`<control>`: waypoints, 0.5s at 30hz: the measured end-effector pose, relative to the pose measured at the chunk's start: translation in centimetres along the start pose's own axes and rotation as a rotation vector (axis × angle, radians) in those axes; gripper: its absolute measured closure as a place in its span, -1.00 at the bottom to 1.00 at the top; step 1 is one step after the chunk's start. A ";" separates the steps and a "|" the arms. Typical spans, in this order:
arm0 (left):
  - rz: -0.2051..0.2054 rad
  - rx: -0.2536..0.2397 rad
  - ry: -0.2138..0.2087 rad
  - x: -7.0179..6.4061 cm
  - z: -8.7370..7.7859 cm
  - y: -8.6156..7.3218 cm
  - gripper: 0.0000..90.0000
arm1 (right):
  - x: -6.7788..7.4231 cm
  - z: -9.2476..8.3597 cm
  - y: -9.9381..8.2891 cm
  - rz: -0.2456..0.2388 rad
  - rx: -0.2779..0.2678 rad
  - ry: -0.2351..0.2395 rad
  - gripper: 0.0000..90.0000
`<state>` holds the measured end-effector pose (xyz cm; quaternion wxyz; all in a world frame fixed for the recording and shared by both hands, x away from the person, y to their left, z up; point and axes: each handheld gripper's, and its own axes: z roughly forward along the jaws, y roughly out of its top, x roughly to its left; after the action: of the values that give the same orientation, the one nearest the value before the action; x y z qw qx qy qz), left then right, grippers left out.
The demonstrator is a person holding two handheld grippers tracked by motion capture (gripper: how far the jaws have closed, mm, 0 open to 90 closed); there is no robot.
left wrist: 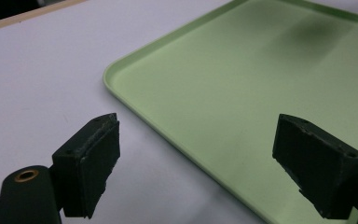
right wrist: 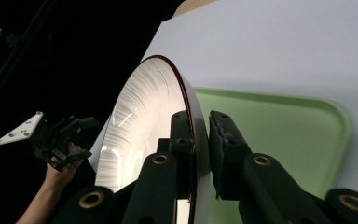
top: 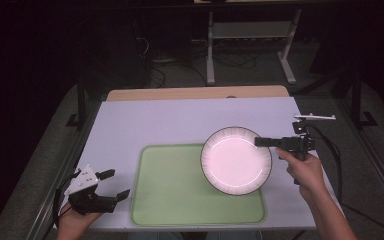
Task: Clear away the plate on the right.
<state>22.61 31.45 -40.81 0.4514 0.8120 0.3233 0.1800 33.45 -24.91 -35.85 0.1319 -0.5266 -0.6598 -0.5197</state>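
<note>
While the right gripper [top: 258, 142] pinches the plate [top: 235, 161] rim tightly | lower it flat onto tray [top: 170, 200] | left gripper [top: 118, 184] open, empty.

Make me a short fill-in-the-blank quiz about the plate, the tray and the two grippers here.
1. The right gripper is shut on the rim of the white ____.
2. The tray is coloured ____.
3. The left gripper has its jaws ____ and holds nothing.
4. The plate hangs partly above the ____.

Missing words: plate; green; open; tray
</note>
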 end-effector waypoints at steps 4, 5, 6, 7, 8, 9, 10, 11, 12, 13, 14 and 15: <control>0.000 -0.002 0.000 0.0 0.0 0.0 -0.67 | 0.5 1.6 0.3 -0.002 0.011 0.022 0.77; 0.000 -0.001 -0.001 0.0 0.0 0.0 -0.67 | 0.5 1.6 0.3 -0.002 0.011 0.022 0.77; -0.001 0.000 -0.001 0.0 0.0 0.0 -0.67 | 0.8 2.4 0.4 -0.004 0.017 0.028 0.77; -0.001 0.000 -0.001 0.0 0.0 0.0 -0.67 | 0.8 2.4 0.4 -0.004 0.017 0.028 0.77; -0.001 0.000 -0.001 0.0 0.0 0.0 -0.67 | 1.1 3.0 0.5 -0.008 0.018 0.027 0.76; -0.001 0.000 0.000 0.1 0.0 0.0 -0.67 | 1.2 3.4 0.6 -0.007 0.021 0.029 0.76; -0.001 0.000 0.000 0.1 0.0 0.0 -0.67 | 1.2 3.4 0.6 -0.007 0.021 0.029 0.76; -0.001 -0.001 0.000 0.1 0.0 0.0 -0.67 | 1.5 3.9 0.7 -0.011 0.022 0.031 0.76; -0.001 -0.001 0.000 0.1 0.0 0.0 -0.67 | 1.5 3.9 0.7 -0.011 0.022 0.031 0.76; -0.001 -0.001 0.000 0.1 -0.1 0.0 -0.67 | 1.7 4.1 0.7 -0.012 0.021 0.034 0.76; -0.001 -0.002 -0.001 0.1 -0.1 0.0 -0.67 | 1.8 4.4 0.7 -0.009 0.021 0.036 0.76; -0.001 -0.003 0.000 0.1 -0.1 0.0 -0.67 | 2.1 4.8 0.6 -0.011 0.024 0.040 0.76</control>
<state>22.63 31.54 -40.79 0.4528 0.8111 0.3235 0.1800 34.92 -19.86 -36.06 0.1486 -0.5106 -0.6661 -0.5230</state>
